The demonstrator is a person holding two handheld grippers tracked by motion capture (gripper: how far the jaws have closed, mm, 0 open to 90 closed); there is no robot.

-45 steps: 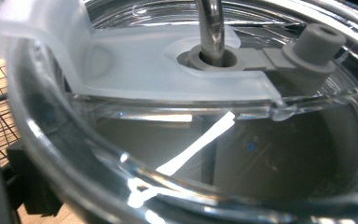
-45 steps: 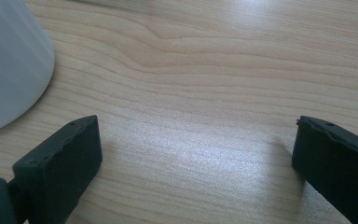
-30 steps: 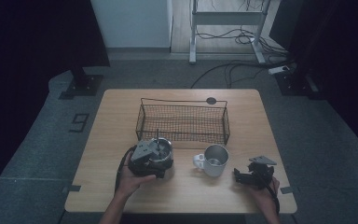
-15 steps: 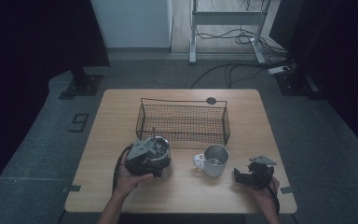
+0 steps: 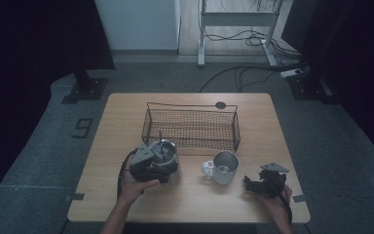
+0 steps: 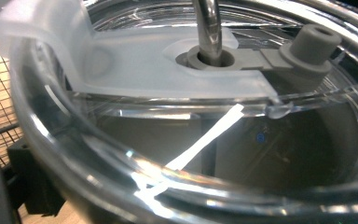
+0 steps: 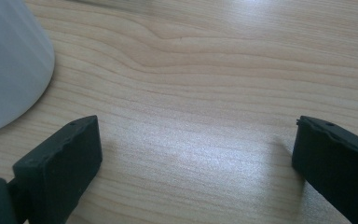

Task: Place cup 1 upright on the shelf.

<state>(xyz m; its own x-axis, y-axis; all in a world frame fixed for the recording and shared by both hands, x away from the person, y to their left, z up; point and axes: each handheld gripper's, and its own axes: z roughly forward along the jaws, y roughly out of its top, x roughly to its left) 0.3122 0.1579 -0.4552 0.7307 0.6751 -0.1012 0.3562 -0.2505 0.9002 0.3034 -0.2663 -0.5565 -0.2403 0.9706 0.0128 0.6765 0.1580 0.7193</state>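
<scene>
A steel tumbler [image 5: 165,157] with a clear lid [image 6: 168,74] and a metal straw [image 6: 208,23] sits at the table's front left, just before the basket. My left gripper [image 5: 148,168] is closed around its body, held from behind by a hand. One black jaw shows at the tumbler's lower left in the left gripper view. A white mug [image 5: 222,167] stands at front centre, handle to the left. My right gripper [image 5: 252,184] rests on the wood to the mug's right, open and pointing at it, with bare table between the jaws [image 7: 196,158] and the mug's wall [image 7: 9,60] at left.
A black wire basket [image 5: 190,127] stands across the middle of the wooden table [image 5: 121,122]. A small dark disc [image 5: 220,105] lies by the far edge. Cables and a metal stand are on the floor beyond the table.
The left hand with the tumbler has shifted only slightly. The right gripper and the mug have stayed where they were.
</scene>
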